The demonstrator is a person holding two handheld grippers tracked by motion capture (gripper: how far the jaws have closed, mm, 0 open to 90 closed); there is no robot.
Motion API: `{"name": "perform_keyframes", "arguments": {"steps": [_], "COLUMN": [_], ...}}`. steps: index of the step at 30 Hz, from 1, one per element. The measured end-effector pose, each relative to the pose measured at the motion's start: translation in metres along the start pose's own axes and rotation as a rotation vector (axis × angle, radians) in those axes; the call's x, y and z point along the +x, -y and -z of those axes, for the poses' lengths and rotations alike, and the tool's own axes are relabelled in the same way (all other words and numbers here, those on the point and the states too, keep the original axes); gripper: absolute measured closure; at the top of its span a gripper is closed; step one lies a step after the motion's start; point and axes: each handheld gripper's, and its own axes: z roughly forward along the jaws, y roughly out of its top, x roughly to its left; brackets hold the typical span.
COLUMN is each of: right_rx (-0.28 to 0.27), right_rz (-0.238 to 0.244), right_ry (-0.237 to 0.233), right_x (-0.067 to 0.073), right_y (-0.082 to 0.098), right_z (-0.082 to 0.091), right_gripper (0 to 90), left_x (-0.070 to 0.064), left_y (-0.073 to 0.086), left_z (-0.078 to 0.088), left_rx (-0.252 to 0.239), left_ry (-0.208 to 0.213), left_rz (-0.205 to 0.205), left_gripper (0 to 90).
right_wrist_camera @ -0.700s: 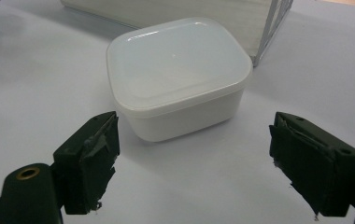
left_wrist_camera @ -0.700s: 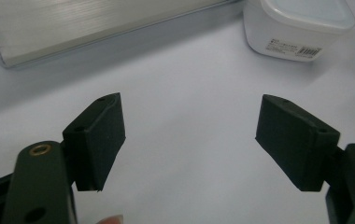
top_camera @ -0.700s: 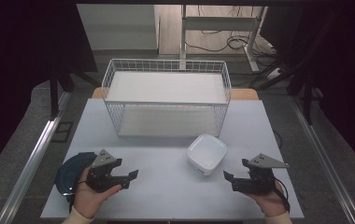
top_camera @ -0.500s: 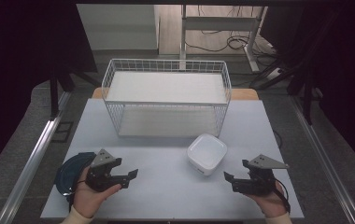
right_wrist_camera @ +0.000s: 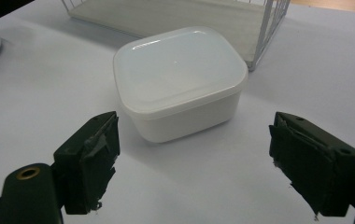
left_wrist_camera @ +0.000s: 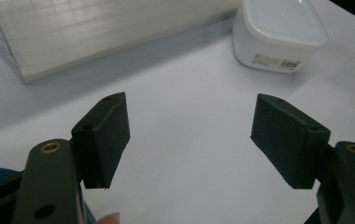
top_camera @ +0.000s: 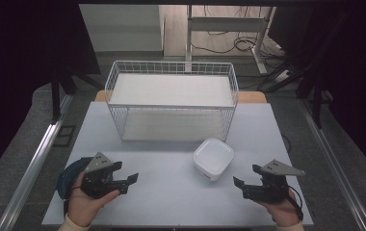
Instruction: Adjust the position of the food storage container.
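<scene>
Container (top_camera: pixel 213 158), white and lidded, sits on the counter (top_camera: pixel 171 192) just in front of the wire basket (top_camera: pixel 171 103), near its right end; right tool (top_camera: pixel 246 185) rests low at the near edge, jaws released, empty, aimed at the container, well apart from it; left tool (top_camera: pixel 125 182) likewise released, empty, beside a blue cable coil (top_camera: pixel 68 175).

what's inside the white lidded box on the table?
Can't tell. The white box has its lid on and is opaque, so its contents are hidden. Nothing sits on top. It rests on the table, in front of the wire basket.
</scene>
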Motion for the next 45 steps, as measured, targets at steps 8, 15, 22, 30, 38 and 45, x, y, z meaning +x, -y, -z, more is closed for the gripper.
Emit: {"name": "perform_keyframes", "arguments": {"steps": [8, 15, 22, 30, 38, 45], "right_rx": [-0.005, -0.012, -0.003, 0.006, 0.021, 0.029], "right_rz": [-0.007, -0.006, -0.003, -0.012, -0.013, -0.014], "right_ry": [0.008, 0.019, 0.029, 0.037, 0.038, 0.043], "right_x": [-0.002, 0.003, 0.004, 0.002, 0.003, 0.002], "right_y": [0.000, -0.001, 0.000, 0.001, 0.003, 0.004], "right_z": [-0.001, -0.002, -0.004, -0.005, -0.008, -0.009], "right_gripper": [16.5, 16.8, 16.9, 16.9, 16.8, 16.8], "left_x": [0.020, 0.054, 0.090, 0.134, 0.166, 0.183], "left_y": [-0.011, -0.016, -0.004, 0.029, 0.055, 0.074], "left_z": [0.033, 0.066, 0.082, 0.088, 0.088, 0.078], "left_rx": [-0.011, -0.014, 0.022, 0.095, 0.172, 0.241], "left_ry": [-0.039, -0.115, -0.189, -0.247, -0.280, -0.277], "left_rz": [0.006, 0.038, 0.105, 0.219, 0.303, 0.346], "left_gripper": [29.2, 39.9, 41.8, 54.5, 82.4, 90.0]}}
